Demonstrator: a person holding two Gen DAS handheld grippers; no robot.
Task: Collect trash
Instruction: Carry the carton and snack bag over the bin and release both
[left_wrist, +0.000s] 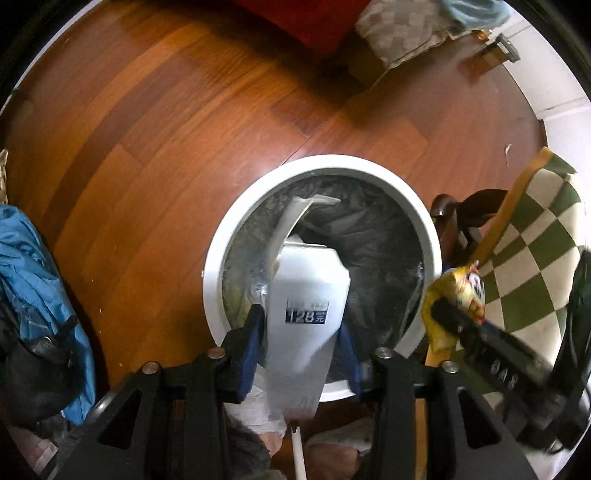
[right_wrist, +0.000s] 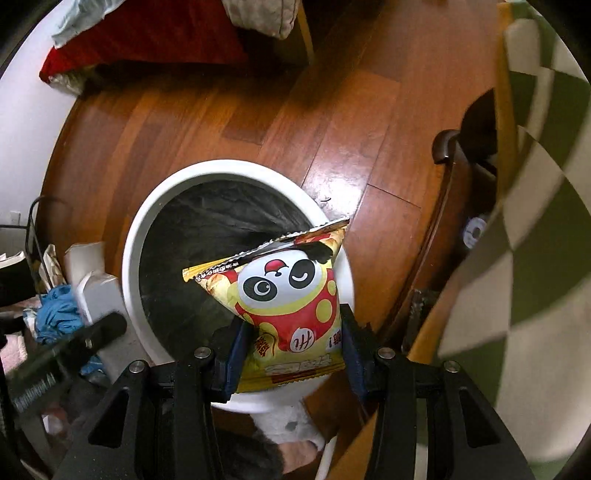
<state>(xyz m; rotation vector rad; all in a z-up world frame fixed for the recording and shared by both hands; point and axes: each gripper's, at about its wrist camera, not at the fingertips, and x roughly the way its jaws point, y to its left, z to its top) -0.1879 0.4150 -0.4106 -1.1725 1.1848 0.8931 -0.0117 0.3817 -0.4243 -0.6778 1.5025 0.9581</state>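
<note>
Two grippers pointing down over bin (left_wrist: 236, 206) (left (left_wrist: 301, 332), right (right_wrist: 291, 347)), each loaded

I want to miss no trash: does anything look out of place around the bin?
Yes: a small white scrap lies loose on the wooden floor beyond the white bin, not inside it. Nothing looks spilled.

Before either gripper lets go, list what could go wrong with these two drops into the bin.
1. The snack bag in the right gripper hangs over the near rim of the white bin, partly outside the opening; released here, it may catch the rim or land on the floor.
2. The white carton between the left gripper's fingers is tall and tilted; it could wedge against the paper already standing in the bin.
3. Both grippers crowd one opening and could collide.
</note>
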